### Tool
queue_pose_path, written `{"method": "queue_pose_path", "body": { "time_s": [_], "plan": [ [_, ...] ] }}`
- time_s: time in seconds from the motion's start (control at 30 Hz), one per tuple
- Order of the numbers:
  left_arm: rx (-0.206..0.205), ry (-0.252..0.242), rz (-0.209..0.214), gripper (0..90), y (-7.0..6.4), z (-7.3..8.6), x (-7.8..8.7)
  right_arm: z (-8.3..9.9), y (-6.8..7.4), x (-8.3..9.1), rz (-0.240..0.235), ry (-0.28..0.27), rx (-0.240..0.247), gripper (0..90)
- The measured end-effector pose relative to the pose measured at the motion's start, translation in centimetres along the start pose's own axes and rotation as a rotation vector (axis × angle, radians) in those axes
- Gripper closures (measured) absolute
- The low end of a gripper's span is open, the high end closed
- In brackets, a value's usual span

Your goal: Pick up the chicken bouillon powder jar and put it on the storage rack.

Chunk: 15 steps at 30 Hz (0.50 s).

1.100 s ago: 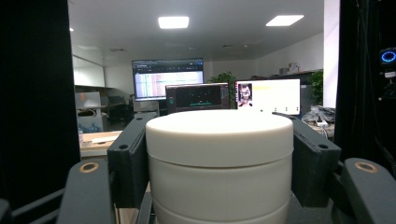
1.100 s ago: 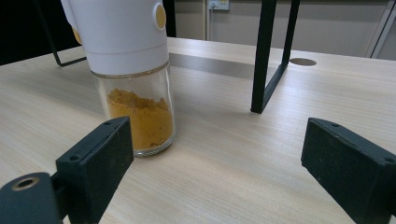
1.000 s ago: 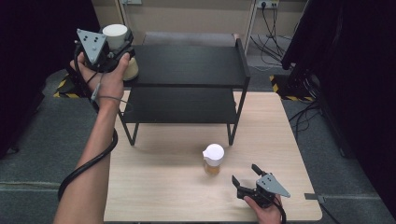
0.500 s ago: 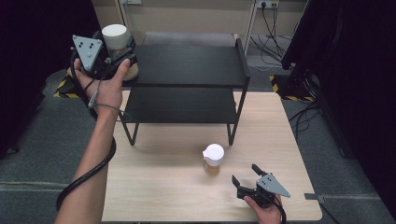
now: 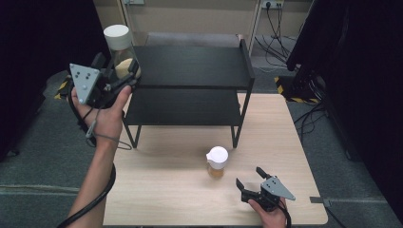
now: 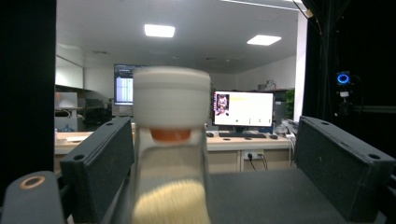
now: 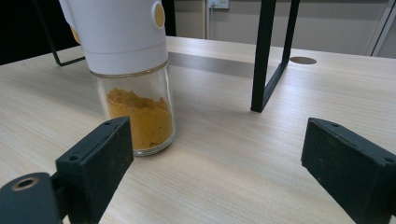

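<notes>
in the high view the left gripper point(image 5: 124, 76) was raised at the top left corner of the black two-tier shelf point(image 5: 190, 66), with a tall clear jar point(image 5: 119, 52) standing upright between its jaws. the jar had a white lid and a pale yellowish fill in its lower part. in the left gripper view the jar point(image 6: 170, 154) sat against the left jaw, with a clear gap to the right jaw, so the jaws stood wide apart and were not clamped on it; whether the left jaw actually touched the glass could not be told. the jar seemed to be at the edge of the shelf's top tier, though whether its base rested on the tier could not be made out. the left hand point(image 5: 102, 111) gripped the tool from below, with its cable trailing down along the forearm. the right gripper point(image 5: 251, 183) lay low over the wooden table point(image 5: 157, 190) near its front right part, held by the right hand point(image 5: 268, 216), its jaws spread wide and holding nothing. a smaller spice jar point(image 5: 216, 161) with a white cap stood upright on the table just ahead of it and to its left, apart from the jaws. in the right gripper view this spice jar point(image 7: 128, 70) held orange powder and stood beyond the left jaw, not between the two, with a black shelf leg point(image 7: 268, 56) farther back.
</notes>
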<state>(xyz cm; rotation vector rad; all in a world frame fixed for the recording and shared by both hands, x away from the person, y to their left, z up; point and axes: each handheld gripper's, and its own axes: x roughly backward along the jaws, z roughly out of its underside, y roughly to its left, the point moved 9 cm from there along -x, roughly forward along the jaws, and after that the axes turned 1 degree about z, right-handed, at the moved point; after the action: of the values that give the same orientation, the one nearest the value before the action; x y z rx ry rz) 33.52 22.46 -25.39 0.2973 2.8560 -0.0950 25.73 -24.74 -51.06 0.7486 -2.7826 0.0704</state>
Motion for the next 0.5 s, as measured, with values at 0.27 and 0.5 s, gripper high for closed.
{"method": "queue_pose_path", "body": {
  "time_s": [0.27, 0.5],
  "plan": [
    [0.016, -0.003, 0.045, 12.0, -0.7, 3.4, 2.9, 0.0, 0.0, 0.0, 0.0, 0.0, -0.001, 9.3],
    [0.027, 0.007, 0.062, 11.8, -1.0, 6.0, 4.9, 0.0, 0.0, 0.0, 0.0, -0.001, -0.004, 9.3]
  ]
}}
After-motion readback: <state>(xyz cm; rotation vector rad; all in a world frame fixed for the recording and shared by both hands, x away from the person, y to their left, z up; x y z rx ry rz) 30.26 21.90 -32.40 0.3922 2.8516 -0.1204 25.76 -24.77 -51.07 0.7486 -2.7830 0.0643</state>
